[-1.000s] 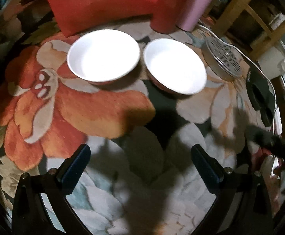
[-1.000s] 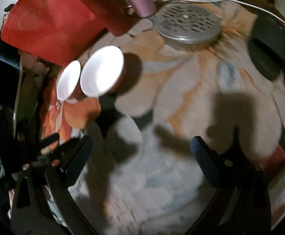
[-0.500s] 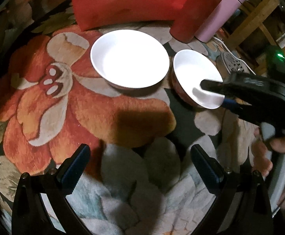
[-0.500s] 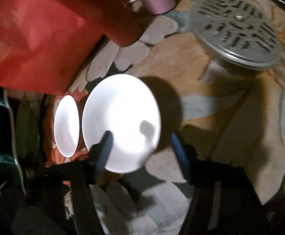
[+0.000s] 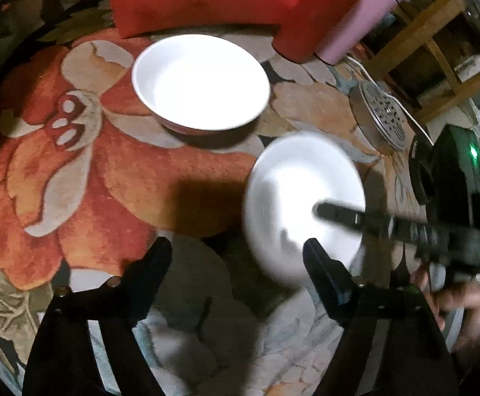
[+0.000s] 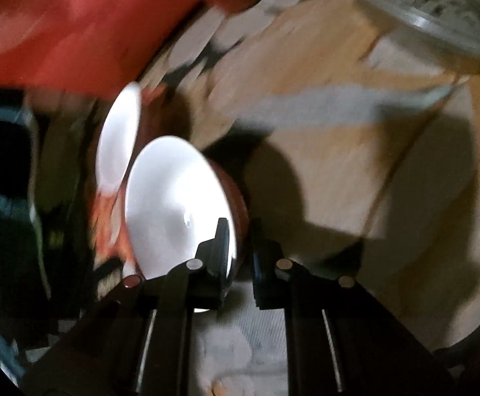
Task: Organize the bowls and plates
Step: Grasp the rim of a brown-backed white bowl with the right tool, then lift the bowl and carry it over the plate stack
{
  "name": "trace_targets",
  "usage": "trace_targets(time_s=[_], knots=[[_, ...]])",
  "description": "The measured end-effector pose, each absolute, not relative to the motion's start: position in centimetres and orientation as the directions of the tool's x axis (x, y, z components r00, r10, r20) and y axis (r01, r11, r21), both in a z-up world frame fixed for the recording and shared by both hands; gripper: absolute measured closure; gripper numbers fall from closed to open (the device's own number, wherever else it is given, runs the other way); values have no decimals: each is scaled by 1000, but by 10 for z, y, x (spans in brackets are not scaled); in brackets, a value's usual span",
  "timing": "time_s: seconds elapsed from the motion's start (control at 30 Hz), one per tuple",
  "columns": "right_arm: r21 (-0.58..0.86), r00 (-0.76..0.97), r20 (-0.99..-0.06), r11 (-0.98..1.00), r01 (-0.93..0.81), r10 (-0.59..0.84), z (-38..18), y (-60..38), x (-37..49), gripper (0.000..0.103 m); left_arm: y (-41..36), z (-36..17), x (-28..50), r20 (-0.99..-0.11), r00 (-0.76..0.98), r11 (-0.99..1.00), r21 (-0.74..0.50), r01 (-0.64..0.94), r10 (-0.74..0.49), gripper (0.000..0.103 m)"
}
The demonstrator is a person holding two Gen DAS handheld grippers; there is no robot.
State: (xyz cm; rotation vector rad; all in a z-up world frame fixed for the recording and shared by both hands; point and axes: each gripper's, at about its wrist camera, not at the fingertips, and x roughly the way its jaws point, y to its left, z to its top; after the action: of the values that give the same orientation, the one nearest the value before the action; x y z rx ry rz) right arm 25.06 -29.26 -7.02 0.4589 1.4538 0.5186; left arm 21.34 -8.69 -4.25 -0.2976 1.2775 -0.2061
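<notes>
Left wrist view: floral orange-and-grey tablecloth (image 5: 114,178); white round ceramic bowl (image 5: 202,81) resting; left gripper (image 5: 236,257) empty, jaws just narrowing, still apart; wooden shelf (image 5: 437,33) behind.

Right wrist view: right gripper (image 6: 240,247) clamped on tilted red-sided white bowl (image 6: 174,198); perforated metal lid (image 6: 437,6) beyond.

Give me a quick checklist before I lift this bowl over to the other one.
1. Right gripper shut on the near bowl's rim: ok, one finger inside, one outside.
2. Grip firm: cannot tell, picture blurred.
3. Far bowl upright and empty to receive it: ok.
4. Left gripper holding nothing: ok, its jaws have just been closing with nothing between them.
5. Left gripper clear of the near bowl: not ok, one finger overlaps it.
</notes>
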Motion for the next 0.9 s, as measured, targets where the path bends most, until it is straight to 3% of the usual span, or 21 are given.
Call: trace_targets(time_s=[0.07,0.13,0.23,0.43,0.9], knots=[[593,15,-801,797,-113,598,-70,-286,239,91,-93,-48,214,-912,263,946,-325,-2,-313,41],[578,20,-811,806,-128,585,-67,-284,236,91,-102,-57,216,-922,233,949,-316,6,-309,67],[528,31,-845,842,-113,534,-66,-278,231,87,-113,-66,214,-929,208,951,-308,27,-307,86],[401,82,-905,901,-165,418,-59,-263,211,90,-123,-58,209,-931,228,959,-279,54,-284,88],[376,157,-906,918,-125,392,8,-300,165,90,-149,6,172,-911,268,948,-287,135,-314,89]])
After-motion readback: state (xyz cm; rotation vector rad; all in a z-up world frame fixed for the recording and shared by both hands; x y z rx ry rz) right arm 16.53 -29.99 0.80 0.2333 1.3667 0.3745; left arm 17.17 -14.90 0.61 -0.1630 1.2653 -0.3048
